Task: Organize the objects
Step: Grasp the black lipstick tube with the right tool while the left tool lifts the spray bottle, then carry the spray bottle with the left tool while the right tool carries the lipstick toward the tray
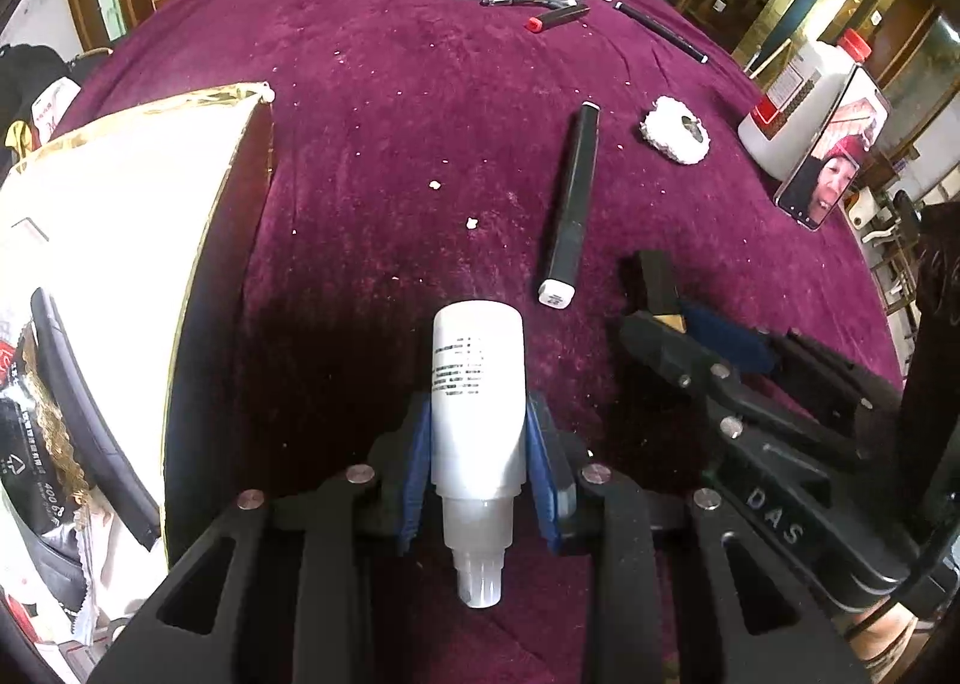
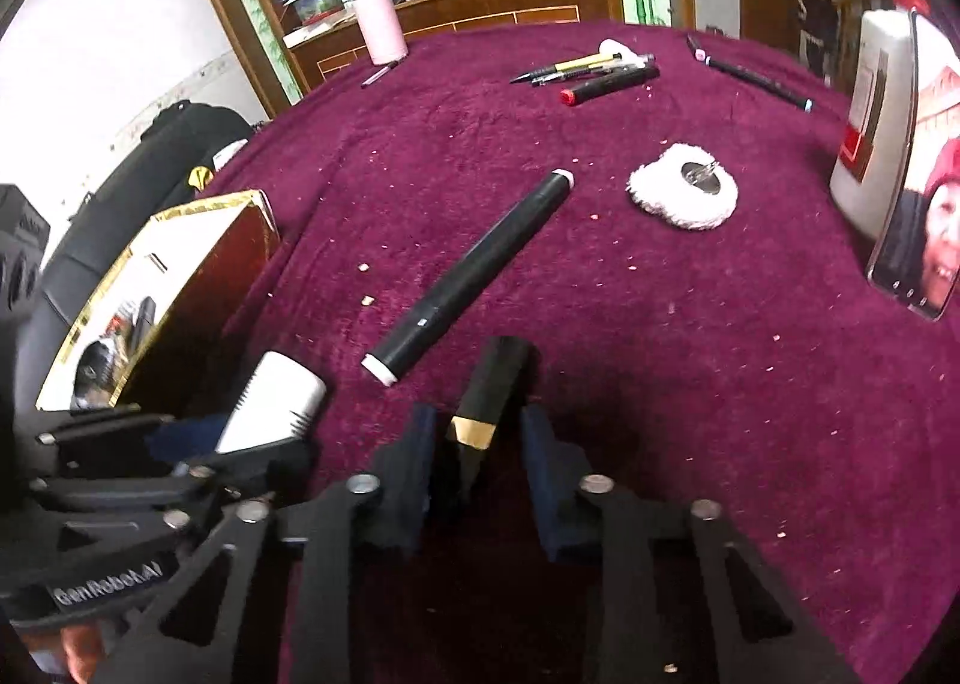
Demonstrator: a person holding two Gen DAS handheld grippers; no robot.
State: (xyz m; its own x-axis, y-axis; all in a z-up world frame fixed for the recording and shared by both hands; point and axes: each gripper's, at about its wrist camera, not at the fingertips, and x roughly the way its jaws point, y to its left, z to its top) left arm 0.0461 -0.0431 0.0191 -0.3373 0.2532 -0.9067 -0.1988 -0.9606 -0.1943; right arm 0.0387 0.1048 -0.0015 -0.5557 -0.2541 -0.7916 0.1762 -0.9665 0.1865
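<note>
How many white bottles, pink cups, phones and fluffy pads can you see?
White bottles: 2 (small bottle, big jug)
Pink cup: 1
Phone: 1
Fluffy white pad: 1
Total: 5

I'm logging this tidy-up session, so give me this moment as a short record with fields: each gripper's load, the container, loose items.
left gripper: shut on white spray bottle, cap toward camera
right gripper: shut on black-and-gold tube
container: open gold-rimmed box, left of both grippers
nearest loose item: black marker
others: white fluffy pad, pen cluster at far edge
surface: maroon tablecloth
</note>
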